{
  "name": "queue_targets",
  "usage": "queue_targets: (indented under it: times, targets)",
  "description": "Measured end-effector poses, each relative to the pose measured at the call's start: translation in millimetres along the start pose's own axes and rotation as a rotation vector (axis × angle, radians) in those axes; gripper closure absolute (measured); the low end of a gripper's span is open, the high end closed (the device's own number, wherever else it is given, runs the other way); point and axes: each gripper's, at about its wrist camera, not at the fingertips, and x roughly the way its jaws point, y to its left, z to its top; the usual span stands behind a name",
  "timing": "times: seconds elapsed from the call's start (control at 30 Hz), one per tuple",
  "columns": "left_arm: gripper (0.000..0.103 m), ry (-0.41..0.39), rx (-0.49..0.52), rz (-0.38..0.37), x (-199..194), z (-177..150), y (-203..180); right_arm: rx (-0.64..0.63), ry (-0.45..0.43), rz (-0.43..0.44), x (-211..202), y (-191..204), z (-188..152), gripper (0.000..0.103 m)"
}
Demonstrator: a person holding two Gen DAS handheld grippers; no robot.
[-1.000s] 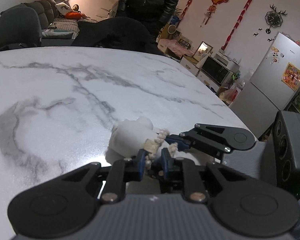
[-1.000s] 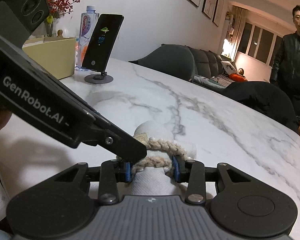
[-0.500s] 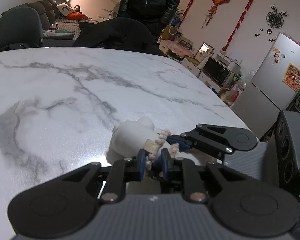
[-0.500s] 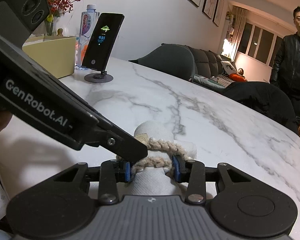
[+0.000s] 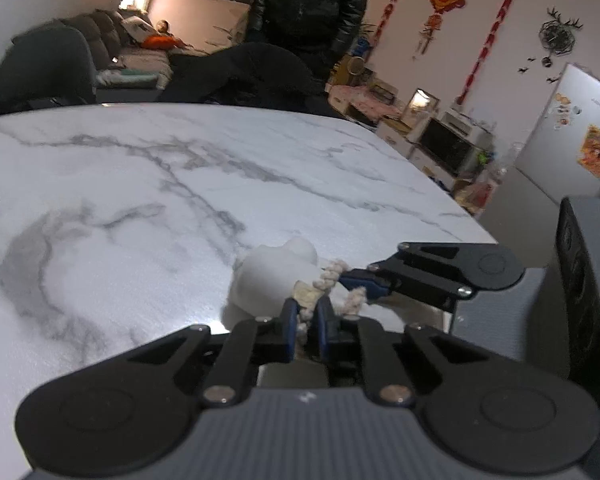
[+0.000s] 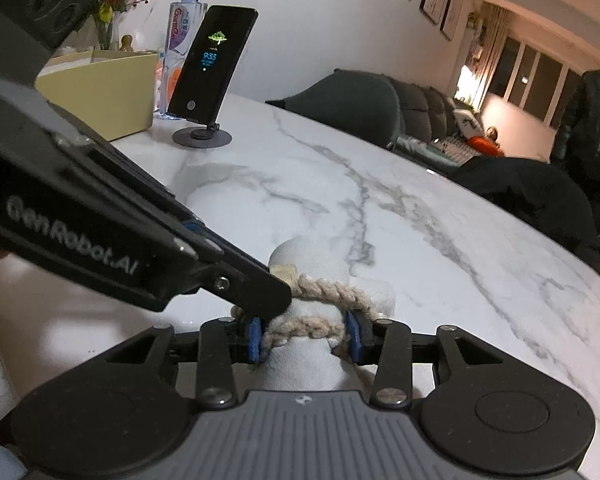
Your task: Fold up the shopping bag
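The white cloth shopping bag (image 5: 270, 276) lies rolled into a small bundle on the marble table (image 5: 140, 184), near its front right edge. Its braided rope handles (image 6: 324, 290) wrap around the roll. My left gripper (image 5: 306, 316) is shut on a strand of the rope (image 5: 306, 312) at the near side of the bundle. In the right wrist view it (image 6: 278, 302) reaches in from the left, onto the rope. My right gripper (image 6: 304, 336) clamps the rolled bag (image 6: 308, 260) and rope between its blue pads (image 6: 255, 338); in the left wrist view it (image 5: 360, 282) comes in from the right.
A phone on a stand (image 6: 212, 68), a water bottle (image 6: 178, 36) and a yellow box (image 6: 100, 88) stand at the table's far left. A person in a dark jacket (image 5: 308, 12) stands beyond the table, behind a chair draped with dark clothing (image 5: 244, 76). The table edge (image 5: 464, 212) runs close on the right.
Almost nothing: both grippers keep their hold on the bundle, and the views have shifted and tilted only slightly.
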Motion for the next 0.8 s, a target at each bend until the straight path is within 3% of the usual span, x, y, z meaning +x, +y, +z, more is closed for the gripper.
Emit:
queue_targets:
  times: [0.17, 0.47, 0.8]
  targets:
    - [0.095, -0.037, 0.103, 0.117, 4, -2, -15, 0.003, -0.001, -0.004, 4, -1, 1, 0.064]
    - [0.097, -0.078, 0.228, 0.318, 19, -7, -27, -0.055, -0.040, -0.093, 6, 15, -3, 0.066]
    - [0.098, -0.064, 0.181, 0.354, 33, -1, -16, -0.075, -0.067, -0.123, 7, 17, -4, 0.068]
